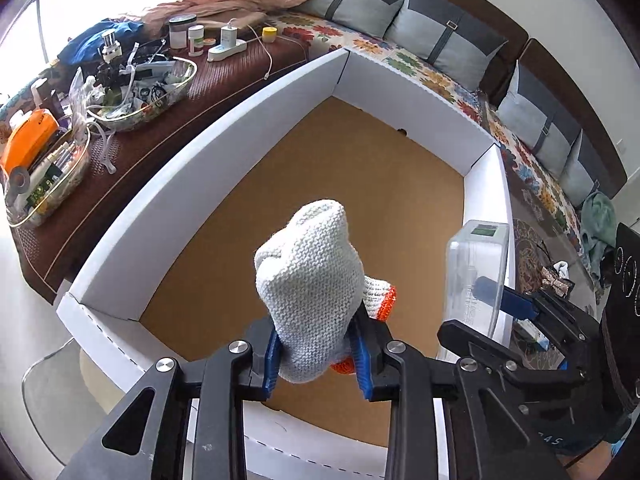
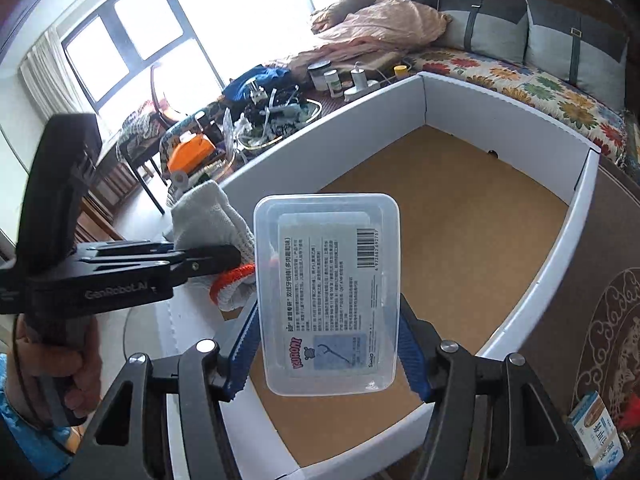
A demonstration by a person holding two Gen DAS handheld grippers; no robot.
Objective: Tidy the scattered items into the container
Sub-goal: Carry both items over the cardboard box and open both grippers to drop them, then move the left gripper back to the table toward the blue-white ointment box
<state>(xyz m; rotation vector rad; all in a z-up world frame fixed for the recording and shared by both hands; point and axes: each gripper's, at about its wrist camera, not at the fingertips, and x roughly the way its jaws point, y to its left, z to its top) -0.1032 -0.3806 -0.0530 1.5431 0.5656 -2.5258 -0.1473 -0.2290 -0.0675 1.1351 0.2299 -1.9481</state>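
A large white cardboard box (image 1: pixel 224 128) with a bare brown floor lies below both grippers; it also shows in the right wrist view (image 2: pixel 500 120). My left gripper (image 1: pixel 316 356) is shut on a white knitted glove with an orange cuff (image 1: pixel 312 280) and holds it above the box's near edge; the glove also shows in the right wrist view (image 2: pixel 208 216). My right gripper (image 2: pixel 328 354) is shut on a clear plastic box with a printed label (image 2: pixel 328 292), held over the box's near side. In the left wrist view the plastic box (image 1: pixel 476 276) stands at the right.
A dark brown table left of the box holds two glass bowls of clutter (image 1: pixel 144 88), jars (image 1: pixel 180 32) and a charger (image 1: pixel 228 44). A sofa with a floral cover and grey cushions (image 1: pixel 444 40) runs behind. A small carton (image 2: pixel 596 436) lies at the right.
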